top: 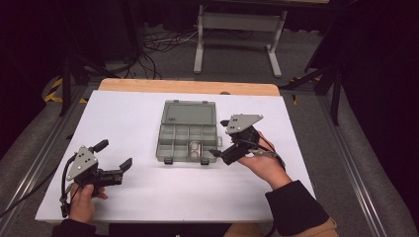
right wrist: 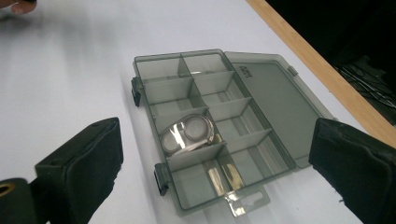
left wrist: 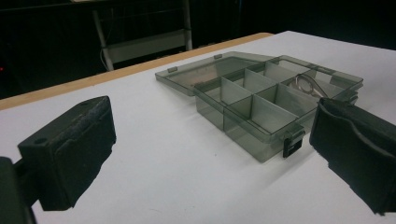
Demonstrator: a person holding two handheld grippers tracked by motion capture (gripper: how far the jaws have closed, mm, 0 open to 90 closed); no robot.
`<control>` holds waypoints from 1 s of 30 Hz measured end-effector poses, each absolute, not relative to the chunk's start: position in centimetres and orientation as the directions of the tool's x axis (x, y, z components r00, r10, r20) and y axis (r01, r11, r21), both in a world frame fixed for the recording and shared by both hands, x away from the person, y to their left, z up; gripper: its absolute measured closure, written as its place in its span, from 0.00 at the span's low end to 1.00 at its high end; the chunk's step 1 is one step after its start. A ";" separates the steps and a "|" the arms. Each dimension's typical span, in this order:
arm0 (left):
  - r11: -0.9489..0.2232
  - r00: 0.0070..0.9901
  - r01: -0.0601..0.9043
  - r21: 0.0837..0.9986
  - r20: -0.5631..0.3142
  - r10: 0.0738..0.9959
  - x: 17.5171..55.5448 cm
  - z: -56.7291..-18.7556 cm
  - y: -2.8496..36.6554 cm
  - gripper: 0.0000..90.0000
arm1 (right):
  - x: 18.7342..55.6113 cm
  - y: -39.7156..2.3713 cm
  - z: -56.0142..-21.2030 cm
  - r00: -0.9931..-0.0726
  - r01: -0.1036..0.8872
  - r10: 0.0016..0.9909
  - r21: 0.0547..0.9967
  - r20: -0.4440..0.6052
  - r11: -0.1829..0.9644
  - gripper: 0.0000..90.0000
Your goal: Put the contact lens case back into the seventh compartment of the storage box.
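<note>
So from the high view, the smoky-grey clear plastic compartment box lies mid-table with its lid flat open; the right gripper hangs just beside its right edge, jaws spread. Left gripper sits well apart, jaws wide. Left gripper view: box ahead, nothing pinched. Right gripper view: a shiny two-lens metal piece rests in a near-row compartment.

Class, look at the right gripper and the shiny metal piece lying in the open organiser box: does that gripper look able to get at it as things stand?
Probably yes. The right gripper hovers open beside the box, whose lid lies flat back, so the metal piece is uncovered from above. The compartment walls around it may crowd the jaws.
</note>
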State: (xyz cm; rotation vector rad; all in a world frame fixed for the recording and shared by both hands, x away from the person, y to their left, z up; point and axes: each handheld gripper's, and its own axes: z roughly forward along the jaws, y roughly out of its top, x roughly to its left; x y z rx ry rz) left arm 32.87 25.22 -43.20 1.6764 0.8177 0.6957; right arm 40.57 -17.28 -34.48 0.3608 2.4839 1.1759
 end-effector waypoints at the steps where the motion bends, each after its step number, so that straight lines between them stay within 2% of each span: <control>1: -0.170 0.590 0.168 0.971 0.039 0.806 32.9 -43.2 25.2 0.01 | 40.5 -17.5 -34.5 -0.897 0.075 0.386 0.786 -0.216 0.614 0.04; 30: -0.167 0.593 0.166 0.972 0.037 0.804 32.8 -43.2 25.1 0.01 | 36.8 -24.3 -38.5 -0.835 0.172 0.536 0.868 -0.122 0.465 0.04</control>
